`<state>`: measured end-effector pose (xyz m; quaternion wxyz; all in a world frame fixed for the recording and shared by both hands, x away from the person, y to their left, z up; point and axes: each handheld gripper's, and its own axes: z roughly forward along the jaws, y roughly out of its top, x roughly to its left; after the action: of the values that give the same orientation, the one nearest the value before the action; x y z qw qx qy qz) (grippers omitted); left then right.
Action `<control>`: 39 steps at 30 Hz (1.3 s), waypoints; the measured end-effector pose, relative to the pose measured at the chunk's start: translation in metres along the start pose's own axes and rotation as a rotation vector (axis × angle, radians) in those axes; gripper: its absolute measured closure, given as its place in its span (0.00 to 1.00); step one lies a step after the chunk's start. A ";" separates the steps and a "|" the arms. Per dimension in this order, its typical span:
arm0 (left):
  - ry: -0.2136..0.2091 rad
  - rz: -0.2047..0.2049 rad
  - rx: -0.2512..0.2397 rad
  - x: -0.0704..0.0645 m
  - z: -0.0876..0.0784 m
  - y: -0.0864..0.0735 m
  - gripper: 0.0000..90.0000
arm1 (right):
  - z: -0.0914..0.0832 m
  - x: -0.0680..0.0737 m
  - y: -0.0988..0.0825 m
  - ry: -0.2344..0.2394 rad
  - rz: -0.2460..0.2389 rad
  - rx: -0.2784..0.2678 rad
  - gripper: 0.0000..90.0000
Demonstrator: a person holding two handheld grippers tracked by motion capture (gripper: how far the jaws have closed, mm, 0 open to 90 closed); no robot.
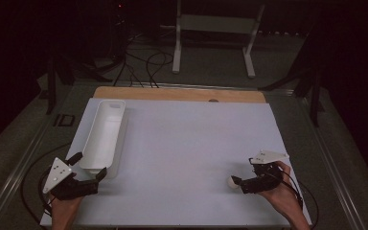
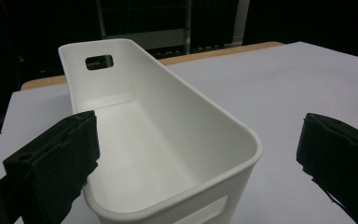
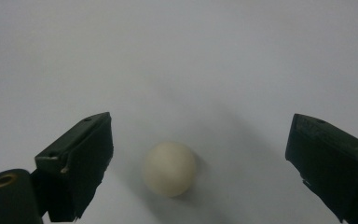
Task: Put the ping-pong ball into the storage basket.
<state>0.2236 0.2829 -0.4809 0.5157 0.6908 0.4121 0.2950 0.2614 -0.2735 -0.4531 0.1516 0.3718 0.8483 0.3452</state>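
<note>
A long white plastic bin (image 1: 104,132) lies along the left side of the white board, with a handle slot in each end. It is empty (image 2: 135,140). My left gripper (image 1: 92,165) is open at the bin's near end, and that end sits between the wide-spread jaws (image 2: 198,154). A small cream ball (image 1: 232,182) rests on the board at the near right. My right gripper (image 1: 244,171) is open just behind it. In the right gripper view the ball (image 3: 169,169) lies between the jaws (image 3: 200,158), closer to the left one and touching neither.
The white board (image 1: 191,143) covers the table, and a wooden strip (image 1: 182,94) shows along its far edge. Cables (image 1: 143,67) and a white metal stand (image 1: 211,28) are on the dark floor beyond. A cable loops off the table's near left corner (image 1: 26,184).
</note>
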 end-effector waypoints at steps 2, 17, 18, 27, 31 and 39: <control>0.001 0.000 0.001 0.000 0.000 0.000 0.00 | 0.000 0.000 0.000 0.003 -0.002 0.003 0.08; -0.002 -0.001 -0.001 0.000 0.000 0.000 0.00 | 0.008 0.004 0.005 0.021 -0.040 0.071 0.08; -0.001 -0.001 -0.002 0.000 0.000 0.000 0.00 | 0.009 0.005 0.005 0.021 -0.043 0.080 0.08; -0.003 -0.002 -0.001 0.000 0.000 0.000 0.00 | 0.015 0.008 0.010 0.032 -0.079 0.136 0.08; -0.004 -0.005 -0.001 0.001 0.000 0.000 0.00 | 0.017 0.009 0.010 0.039 -0.088 0.157 0.08; -0.001 -0.002 0.007 0.001 0.001 -0.001 0.00 | 0.022 0.011 0.012 0.055 -0.107 0.196 0.08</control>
<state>0.2242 0.2835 -0.4820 0.5138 0.6925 0.4134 0.2927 0.2713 -0.2494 -0.4605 0.1094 0.3292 0.9005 0.2622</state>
